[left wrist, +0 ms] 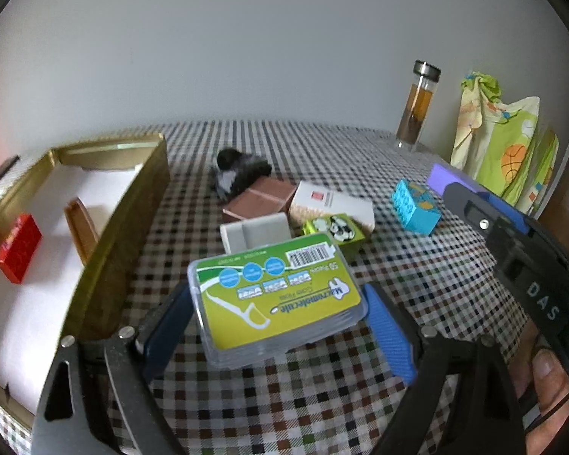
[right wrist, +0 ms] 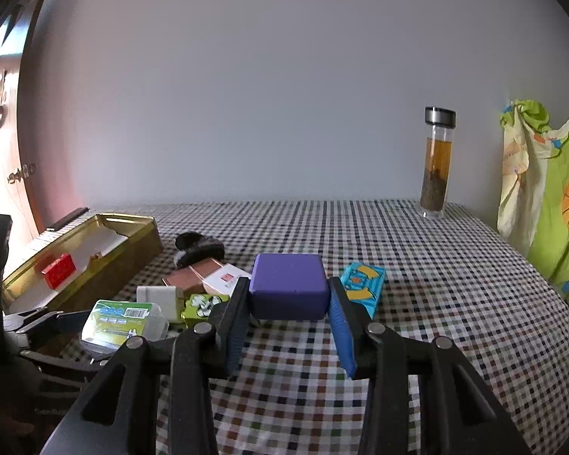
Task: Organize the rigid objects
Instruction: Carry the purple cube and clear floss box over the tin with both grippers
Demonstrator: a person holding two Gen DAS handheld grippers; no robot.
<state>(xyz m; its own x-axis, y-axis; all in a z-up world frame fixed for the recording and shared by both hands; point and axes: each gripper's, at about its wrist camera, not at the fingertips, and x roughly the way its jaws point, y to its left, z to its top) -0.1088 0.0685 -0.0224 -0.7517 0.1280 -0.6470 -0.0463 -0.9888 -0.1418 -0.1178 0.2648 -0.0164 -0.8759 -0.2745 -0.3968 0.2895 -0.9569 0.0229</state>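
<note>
Green-labelled floss box [left wrist: 278, 301], barcode and "50 Pieces", gripped in left jaws; right jaws clamp purple block [right wrist: 290, 286].

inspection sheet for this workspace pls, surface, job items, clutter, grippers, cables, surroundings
surface: checked tablecloth.
job's things: gold tin holds a red box; brown, white, green and blue boxes loose.
clutter: dark furry thing, tea bottle.
grippers: left gripper clamps the floss pick case; right gripper clamps the purple block.
cables: nothing seen.
surroundings: plain wall, green printed cloth.
</note>
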